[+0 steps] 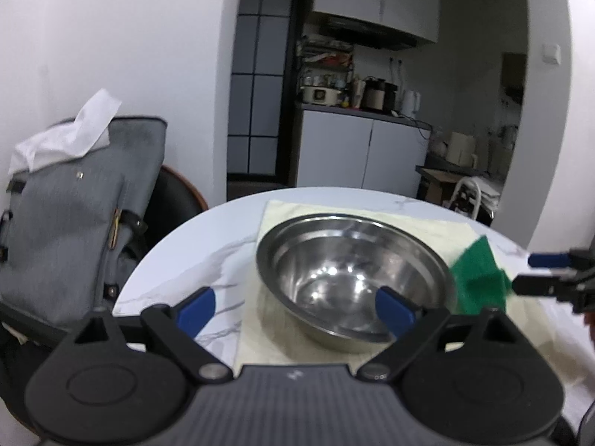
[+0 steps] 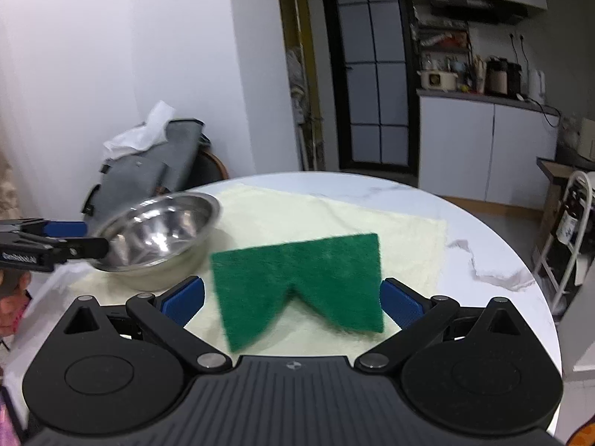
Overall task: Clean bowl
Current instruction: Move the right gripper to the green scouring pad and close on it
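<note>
The left gripper (image 1: 295, 306) stands spread wide with nothing pinched, its blue pads (image 1: 196, 306) straddling the near rim of the steel bowl (image 1: 353, 275): one pad hangs outside the wall on the left, the other sits just inside, over the hollow. That looks like a set-up to clamp the rim and steady the bowl while the other hand scrubs, though neither pad can be seen pressing on metal yet. The bowl rests upright on a pale cloth (image 1: 438, 230) spread over the round marble table (image 1: 174, 260), straight ahead of and just below this tool; the cloth probably serves to keep it from sliding. The right gripper (image 2: 293, 297) carries a green scouring pad (image 2: 297, 278) between its fingers; the pad is buckled into a fold with a notch at its lower edge, which suggests squeezing from both sides, so I judge it pinched, though the contact itself is blurred. From this tool the bowl lies ahead to the left, near but apart, and the left gripper's fingers already reach its rim there. In the left wrist view the scouring pad hovers just beside the bowl's right rim, not yet inside. Open room for moving lies ahead and to the right of the right tool, over bare cloth and marble. To the left of the left tool the table edge curves away close by, with a grey bag (image 1: 81, 208) beyond it, so pushing the bowl that way risks running it off the cloth.
</note>
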Tool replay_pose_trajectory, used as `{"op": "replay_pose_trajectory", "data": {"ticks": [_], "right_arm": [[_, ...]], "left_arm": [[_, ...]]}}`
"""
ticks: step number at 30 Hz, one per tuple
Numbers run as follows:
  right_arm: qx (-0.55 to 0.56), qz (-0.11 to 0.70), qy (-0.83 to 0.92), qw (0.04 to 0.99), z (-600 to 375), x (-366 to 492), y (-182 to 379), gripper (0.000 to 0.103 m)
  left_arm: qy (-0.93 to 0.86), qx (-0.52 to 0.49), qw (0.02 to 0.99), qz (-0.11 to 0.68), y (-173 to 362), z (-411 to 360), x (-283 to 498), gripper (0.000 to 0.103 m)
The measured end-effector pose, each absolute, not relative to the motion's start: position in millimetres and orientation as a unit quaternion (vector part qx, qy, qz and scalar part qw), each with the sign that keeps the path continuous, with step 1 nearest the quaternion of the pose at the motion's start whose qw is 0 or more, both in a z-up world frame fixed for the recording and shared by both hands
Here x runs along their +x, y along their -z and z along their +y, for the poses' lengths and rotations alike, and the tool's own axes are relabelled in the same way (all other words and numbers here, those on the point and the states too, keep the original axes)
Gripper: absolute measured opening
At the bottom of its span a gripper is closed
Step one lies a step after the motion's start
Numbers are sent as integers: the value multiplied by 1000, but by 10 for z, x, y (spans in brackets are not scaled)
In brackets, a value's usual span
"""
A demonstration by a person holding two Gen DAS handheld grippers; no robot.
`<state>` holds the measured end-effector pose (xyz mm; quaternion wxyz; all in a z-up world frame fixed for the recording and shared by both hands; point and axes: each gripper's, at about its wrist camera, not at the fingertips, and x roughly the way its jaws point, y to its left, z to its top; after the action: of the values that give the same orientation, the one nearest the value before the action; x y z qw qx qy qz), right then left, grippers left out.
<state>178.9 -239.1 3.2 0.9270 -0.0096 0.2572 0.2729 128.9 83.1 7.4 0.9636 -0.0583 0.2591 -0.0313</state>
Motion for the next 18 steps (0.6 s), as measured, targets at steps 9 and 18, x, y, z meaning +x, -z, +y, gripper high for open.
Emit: {"op": "replay_pose_trajectory", "data": {"ticks": [9, 18], "right_arm": [[-17, 285, -276, 918, -2274, 1958, 40, 91], [-21, 291, -269, 918, -2262, 2013, 47, 87]], "left_arm": [[41, -37, 958, 282, -212, 808, 1556, 91], [21, -40, 957, 288, -67, 820, 1610, 82]]}}
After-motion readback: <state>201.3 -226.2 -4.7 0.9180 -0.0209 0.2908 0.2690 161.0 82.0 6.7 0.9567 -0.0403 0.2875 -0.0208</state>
